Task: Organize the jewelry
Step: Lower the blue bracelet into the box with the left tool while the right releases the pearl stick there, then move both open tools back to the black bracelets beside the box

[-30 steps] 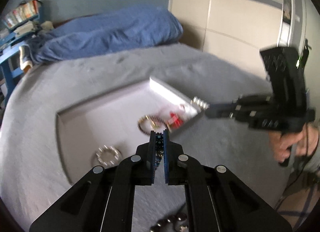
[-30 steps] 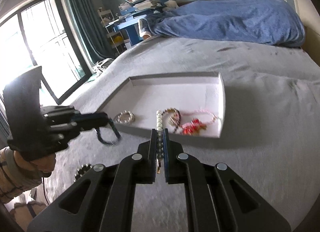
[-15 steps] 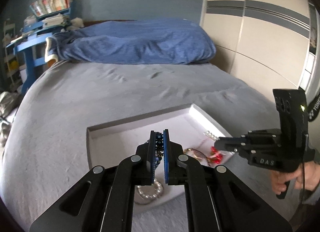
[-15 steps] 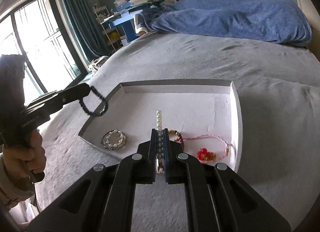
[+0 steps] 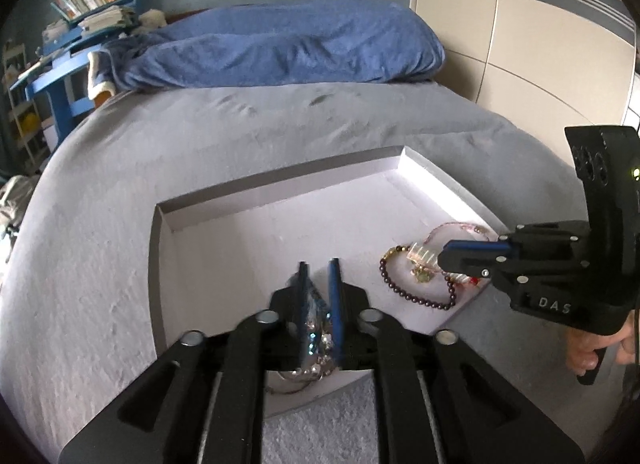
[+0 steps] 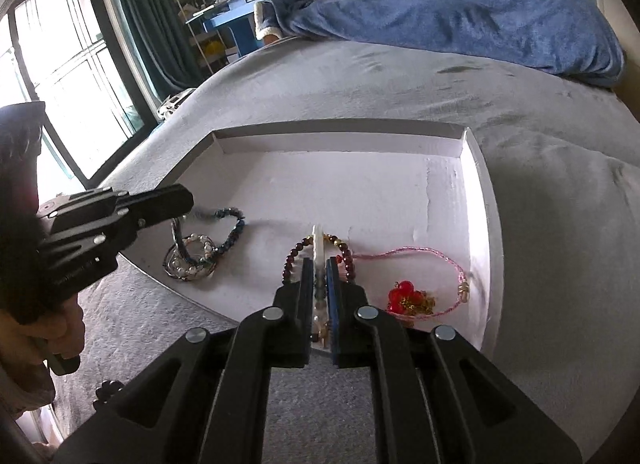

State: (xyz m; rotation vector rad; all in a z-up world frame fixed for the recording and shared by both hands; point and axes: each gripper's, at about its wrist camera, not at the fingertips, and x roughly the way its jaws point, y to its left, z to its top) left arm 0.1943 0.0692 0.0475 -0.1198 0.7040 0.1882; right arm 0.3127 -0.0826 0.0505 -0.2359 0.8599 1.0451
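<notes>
A shallow white tray point(image 5: 280, 204) point(image 6: 476, 168) lies on the grey bed. My left gripper point(image 5: 319, 266) point(image 6: 182, 200) is low over its near left part, jaws slightly parted, with the dark blue bead bracelet point(image 6: 232, 226) point(image 5: 314, 328) draped between them onto the tray floor, over a silver pearl bracelet point(image 6: 192, 260). My right gripper point(image 6: 319, 264) point(image 5: 444, 256) is shut on a white pearl bracelet point(image 6: 318, 242) point(image 5: 422, 253), held just above a dark red bead bracelet point(image 6: 292, 260) point(image 5: 416, 298). A pink cord bracelet with a red charm point(image 6: 408, 298) lies at the right.
A dark bead bracelet point(image 6: 106, 390) lies on the grey blanket outside the tray, near left. A blue duvet point(image 5: 280, 52) is heaped at the bed's far end. A blue shelf with books point(image 5: 72, 44) and a window point(image 6: 72, 76) stand left; wardrobe doors point(image 5: 520, 44) stand right.
Both grippers have come down into the tray. The left jaws have parted a little and the blue bracelet now rests on the tray floor. The right still holds the pearl bracelet.
</notes>
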